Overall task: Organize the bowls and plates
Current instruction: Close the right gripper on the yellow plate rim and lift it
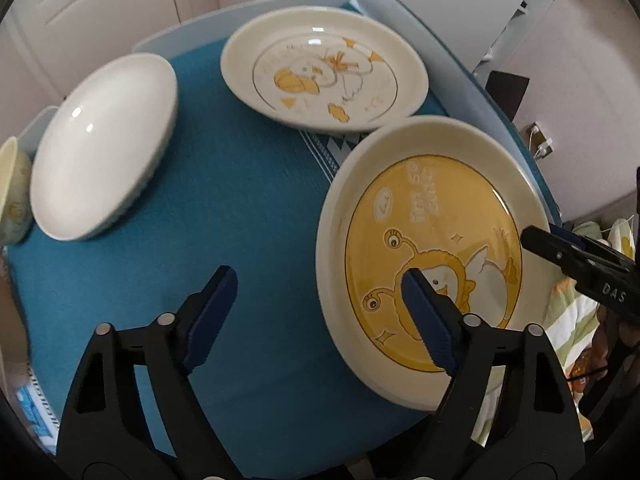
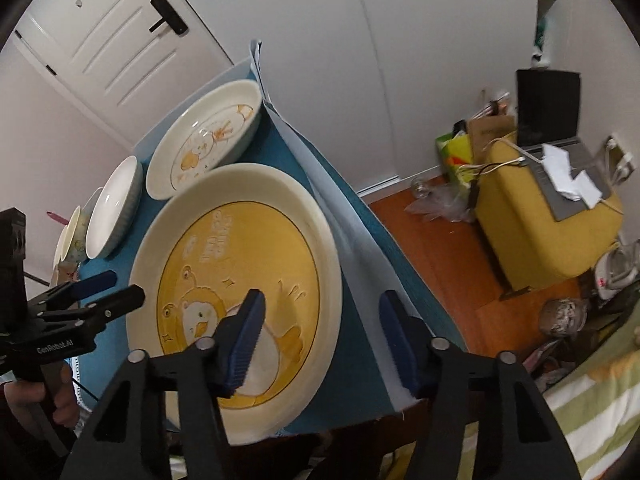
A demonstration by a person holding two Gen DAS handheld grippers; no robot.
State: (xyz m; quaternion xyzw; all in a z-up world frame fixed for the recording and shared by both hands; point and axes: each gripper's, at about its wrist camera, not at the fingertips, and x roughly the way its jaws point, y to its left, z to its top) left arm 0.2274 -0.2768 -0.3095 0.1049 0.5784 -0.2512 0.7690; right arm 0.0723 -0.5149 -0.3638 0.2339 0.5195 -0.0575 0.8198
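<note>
Item: yellow duck plate (image 1: 432, 256), lower right of the left view, rim straddled by your left gripper (image 1: 316, 312) and right gripper (image 2: 320, 340), jaws apart and not yet pinching, likely for stacking with the cream plate (image 1: 324, 72) above.

Glossy ceramic yellow plate (image 1: 432, 256), matt woven blue cloth (image 1: 240, 208)
</note>
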